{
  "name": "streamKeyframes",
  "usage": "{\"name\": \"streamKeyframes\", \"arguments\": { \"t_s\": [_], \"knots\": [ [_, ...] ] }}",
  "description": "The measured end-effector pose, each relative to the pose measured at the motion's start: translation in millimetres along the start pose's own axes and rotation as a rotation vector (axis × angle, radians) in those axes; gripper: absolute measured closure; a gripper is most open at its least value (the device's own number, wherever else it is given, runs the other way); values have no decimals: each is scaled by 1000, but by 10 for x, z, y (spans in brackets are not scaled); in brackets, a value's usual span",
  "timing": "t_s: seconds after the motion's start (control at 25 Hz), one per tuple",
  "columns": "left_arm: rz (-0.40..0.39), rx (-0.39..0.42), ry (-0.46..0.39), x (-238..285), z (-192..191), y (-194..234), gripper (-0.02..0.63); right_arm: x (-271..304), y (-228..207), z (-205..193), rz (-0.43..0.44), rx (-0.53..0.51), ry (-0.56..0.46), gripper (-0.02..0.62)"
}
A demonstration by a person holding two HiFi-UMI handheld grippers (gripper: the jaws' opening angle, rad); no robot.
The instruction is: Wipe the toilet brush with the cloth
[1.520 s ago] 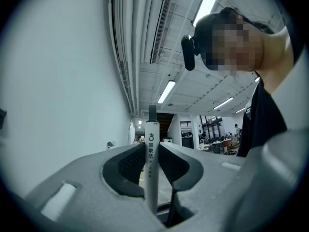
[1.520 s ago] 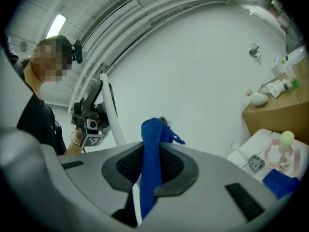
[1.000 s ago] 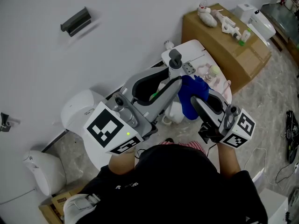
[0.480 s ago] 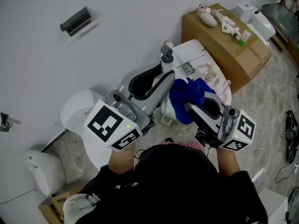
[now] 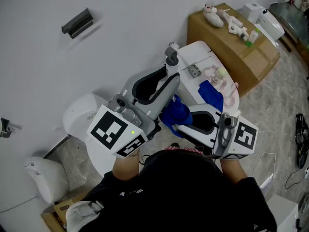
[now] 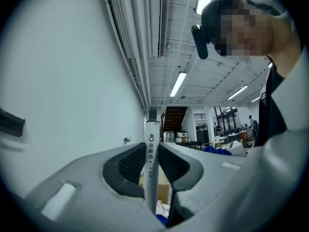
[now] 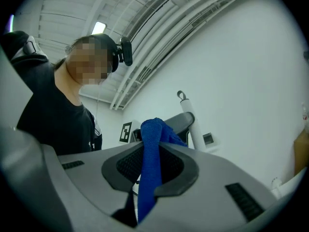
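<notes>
The toilet brush (image 5: 171, 57) stands nearly upright in front of the person. Its white handle (image 6: 151, 153) carries printed characters and ends in a grey cap at the top. The left gripper (image 5: 170, 81) is clamped on this handle. In the left gripper view (image 6: 152, 151), both ribbed pads press against the handle from either side.

The blue cloth (image 5: 175, 114) lies just below the left gripper's jaws, beside the lower part of the handle. Contact between the cloth and the brush cannot be confirmed. The right gripper (image 5: 178, 124) is closed on the cloth. In the right gripper view (image 7: 153, 146), the cloth (image 7: 150, 153) is pinched between the pads as a narrow vertical fold and bunches above them. A second blue fold (image 5: 211, 94) shows beyond the right gripper, over the white surface (image 5: 200, 52).

A cardboard box (image 5: 231, 47) stands to the right of that surface, against the white wall (image 5: 125, 18). Small pale objects lie on top of the box.
</notes>
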State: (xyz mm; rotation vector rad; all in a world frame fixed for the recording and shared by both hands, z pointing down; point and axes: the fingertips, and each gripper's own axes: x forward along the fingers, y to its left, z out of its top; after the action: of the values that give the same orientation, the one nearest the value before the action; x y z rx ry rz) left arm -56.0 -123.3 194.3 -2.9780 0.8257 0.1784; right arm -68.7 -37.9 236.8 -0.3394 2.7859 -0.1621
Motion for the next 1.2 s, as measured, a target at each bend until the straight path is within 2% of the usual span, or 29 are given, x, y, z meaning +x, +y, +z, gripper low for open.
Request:
{"name": "streamKeyframes", "arguments": {
  "t_s": [0.12,0.36,0.92,1.2],
  "knots": [
    [-1,11,-2,13,26,-51,515,49,-16,-77,-19,19,19,532],
    [-15,18,0,4,35,-150,515,37,-293,-114,-183,117,2,532],
    [-8,55,-27,-18,119,-254,515,27,-409,26,-290,118,-64,532],
    [-3,58,-19,-26,117,-261,515,6,-415,13,-305,132,-72,532]
  ]
}}
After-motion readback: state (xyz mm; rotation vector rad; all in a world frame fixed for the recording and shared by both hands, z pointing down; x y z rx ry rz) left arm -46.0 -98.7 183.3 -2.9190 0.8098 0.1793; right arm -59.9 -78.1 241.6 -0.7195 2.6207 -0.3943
